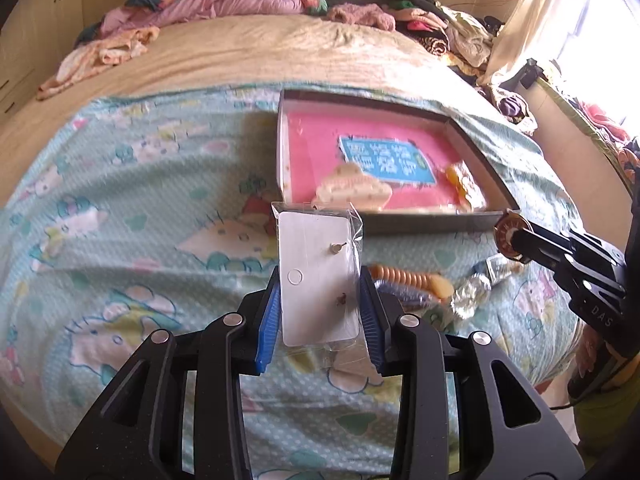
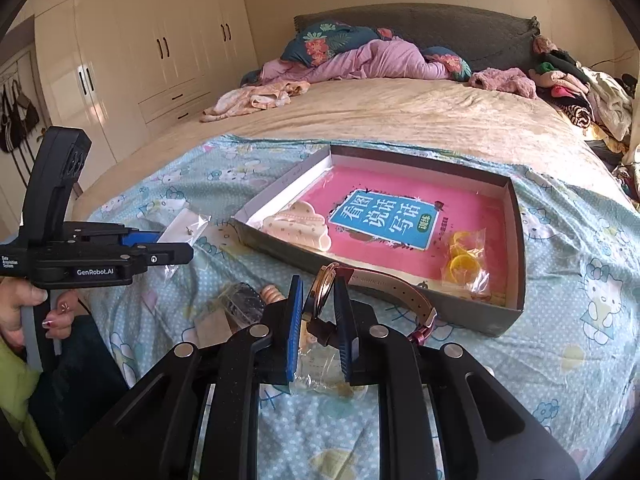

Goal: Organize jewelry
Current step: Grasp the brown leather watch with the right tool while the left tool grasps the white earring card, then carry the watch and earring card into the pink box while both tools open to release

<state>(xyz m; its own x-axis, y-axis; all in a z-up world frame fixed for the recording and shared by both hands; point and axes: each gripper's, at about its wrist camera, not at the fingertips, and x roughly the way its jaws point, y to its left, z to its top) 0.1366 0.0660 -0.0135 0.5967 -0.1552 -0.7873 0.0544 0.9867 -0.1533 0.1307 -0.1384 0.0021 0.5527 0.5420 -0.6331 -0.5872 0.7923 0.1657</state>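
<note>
Here the left gripper [image 1: 320, 300] is clamping a clear-bagged white earring card [image 1: 318, 276]. The right gripper's [image 2: 318, 312] fingers are pinching a rose-gold wristwatch [image 2: 324, 292], with the shallow grey cardboard box [image 2: 516, 232] at two o'clock.

Motion blur hides the print on the box's blue label [image 1: 386, 160].

we see the right gripper [image 2: 318, 304] clamped on a watch [image 2: 324, 286], its strap [image 2: 394, 286] trailing right over the box [image 2: 516, 240] wall. in the box lie a pink book [image 2: 400, 216], a cream clip [image 2: 298, 224] and a bag of yellow rings [image 2: 464, 260]. at left, the left gripper [image 2: 176, 246] holds an earring card [image 2: 186, 226] above the sheet [image 2: 560, 320].
</note>
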